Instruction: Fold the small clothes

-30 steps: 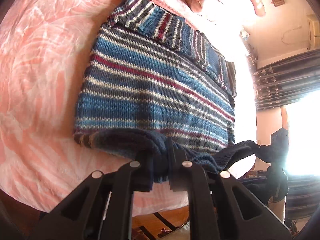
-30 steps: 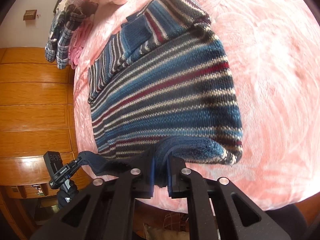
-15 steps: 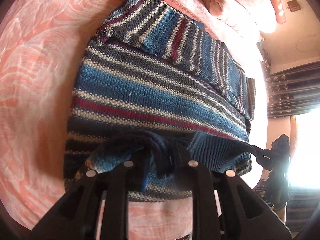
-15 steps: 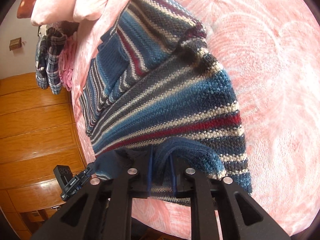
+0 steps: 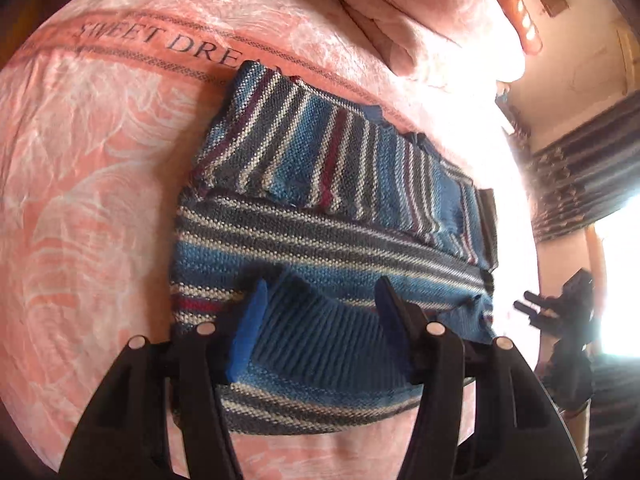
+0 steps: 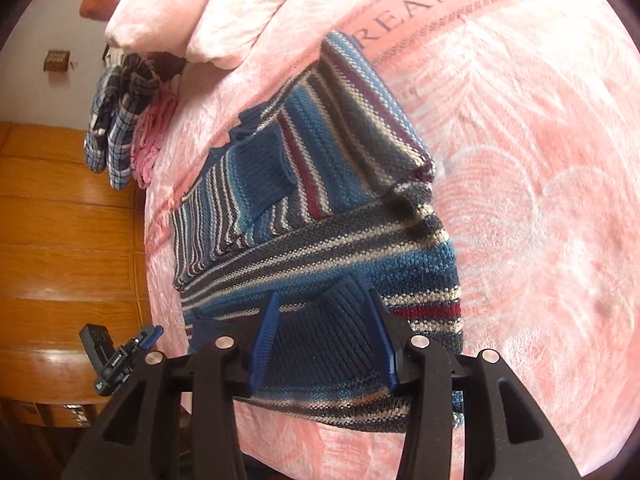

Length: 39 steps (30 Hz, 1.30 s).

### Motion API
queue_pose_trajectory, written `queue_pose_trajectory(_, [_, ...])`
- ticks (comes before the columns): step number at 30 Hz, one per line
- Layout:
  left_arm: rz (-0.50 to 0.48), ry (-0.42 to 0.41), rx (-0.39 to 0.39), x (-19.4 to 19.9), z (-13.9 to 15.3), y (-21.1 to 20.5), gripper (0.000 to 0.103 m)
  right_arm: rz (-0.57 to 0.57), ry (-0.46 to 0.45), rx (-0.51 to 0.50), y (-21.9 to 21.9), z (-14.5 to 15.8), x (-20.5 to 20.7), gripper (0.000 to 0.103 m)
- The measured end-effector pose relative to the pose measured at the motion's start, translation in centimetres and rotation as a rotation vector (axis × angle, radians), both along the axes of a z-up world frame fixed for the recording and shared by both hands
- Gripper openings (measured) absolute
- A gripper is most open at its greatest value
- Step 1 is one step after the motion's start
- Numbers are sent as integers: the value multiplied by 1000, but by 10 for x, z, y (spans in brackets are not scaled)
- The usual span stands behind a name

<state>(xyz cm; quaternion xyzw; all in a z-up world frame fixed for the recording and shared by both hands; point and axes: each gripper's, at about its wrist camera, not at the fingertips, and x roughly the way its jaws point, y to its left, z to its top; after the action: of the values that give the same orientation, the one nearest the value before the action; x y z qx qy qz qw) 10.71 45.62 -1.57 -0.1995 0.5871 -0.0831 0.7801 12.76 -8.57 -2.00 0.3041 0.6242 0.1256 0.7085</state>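
Garment: blue, grey, white and maroon striped knitted sweater [image 5: 320,216], lying part-folded on pink plush bed blanket [image 5: 80,184]; ribbed navy hem band already brought up over the body.
Position from left tongs: left gripper [image 5: 320,292] sits directly over the ribbed hem; sweater body extends forward and away from the tips.
Position from right tongs: right gripper [image 6: 324,300] likewise over the ribbed hem [image 6: 320,344], rest of sweater [image 6: 320,184] ahead and up-left of the tips.
Long axis: folded sweater runs crosswise to both pairs of fingers, side to side in front of them.
Nearer arm: about equal; each is at its own end of the hem. Left gripper closer to the maroon-striped edge on its left, right gripper closer to the maroon-striped edge on its right.
Left tongs state: jaws spread wide, blue pads either side of the hem, clamping nothing.
Right tongs state: jaws spread wide too, hem between the pads but not pinched.
Judged next need: likely a regrip or another fold along the crosswise axis.
Writing: blanket band reads "SWEET DREA…" in left view, "…REAM" in right view.
Brands: none legible on sweater or tongs.
Background: plaid cloth [image 6: 116,120] hanging far up-left of right tongs.
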Motion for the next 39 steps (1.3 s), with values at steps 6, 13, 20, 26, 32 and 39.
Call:
queue_pose_trajectory(6, [-171,58,156,2,-34,-20,57,192,-75,-99,40,15,5,53])
queue_pose_trajectory(13, [-198,191,191,-2,-76,-17,57,218,-54,-123,39,4,3,53])
queue_pose_trajectory(20, [-220,191,226,-3,-73,-30,43,250,-7,-198,44,-17,3,54])
queue_pose_trajectory(26, [-243,184,210,-5,-70,-31,34,320,40,-259,55,-46,10,61])
queue_pose_trajectory(32, [-241,210,200,-8,-78,-34,48,429,53,-347,74,-64,6,53])
queue_pose_trajectory(39, [-277,166,216,-7,-57,-50,15,521,-35,-416,89,-38,-4,10])
